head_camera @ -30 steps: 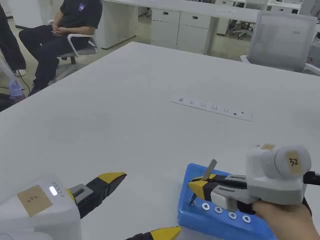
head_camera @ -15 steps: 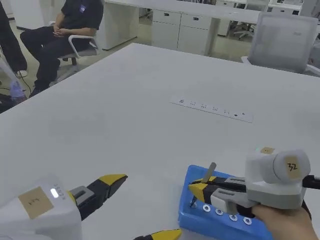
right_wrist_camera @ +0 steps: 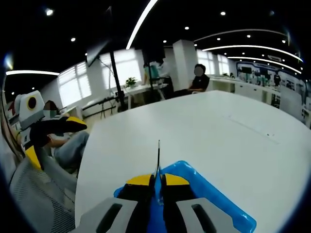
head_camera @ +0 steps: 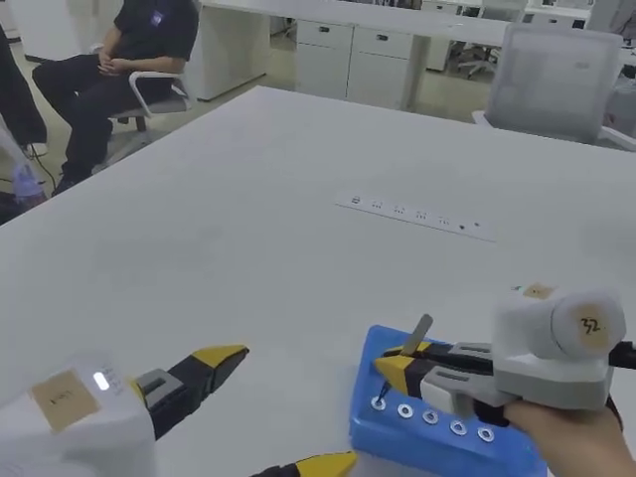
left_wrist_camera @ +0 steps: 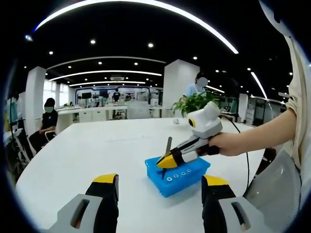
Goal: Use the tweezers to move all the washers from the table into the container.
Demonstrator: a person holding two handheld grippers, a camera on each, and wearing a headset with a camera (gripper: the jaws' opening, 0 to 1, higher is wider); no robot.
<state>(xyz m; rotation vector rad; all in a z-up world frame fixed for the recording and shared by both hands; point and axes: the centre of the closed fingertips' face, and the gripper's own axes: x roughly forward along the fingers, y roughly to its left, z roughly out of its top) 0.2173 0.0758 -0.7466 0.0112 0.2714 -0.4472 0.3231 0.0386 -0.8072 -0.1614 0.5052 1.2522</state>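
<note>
You're clamping the right gripper (head_camera: 393,363) tight on the tweezers (head_camera: 417,335), jaws pressed together around the shaft. The tips are pointing down into the blue container (head_camera: 370,427), near its left end. Five washers (head_camera: 429,417) are lying in a row inside, and the tips are sitting right at the endmost one. I can't tell whether that washer is pinched or already let go.

The left gripper (head_camera: 288,407) is hovering with its jaws spread wide and holding nothing. It's near the container but apart from it, so nothing is bracing the container on the table (head_camera: 248,229).

Risks from here:
- If you're lifting out while the tips are gripping the washer, you're dragging it back over the wall onto the table.
- If you're pressing down or sideways near that end wall, the light container is likely sliding or tipping, since it's unbraced.
- The tweezers are thin in those jaws. Any twist and they're rotating or slipping.
- Easing the squeeze too fast is risking the tips springing and flicking a washer out.
</note>
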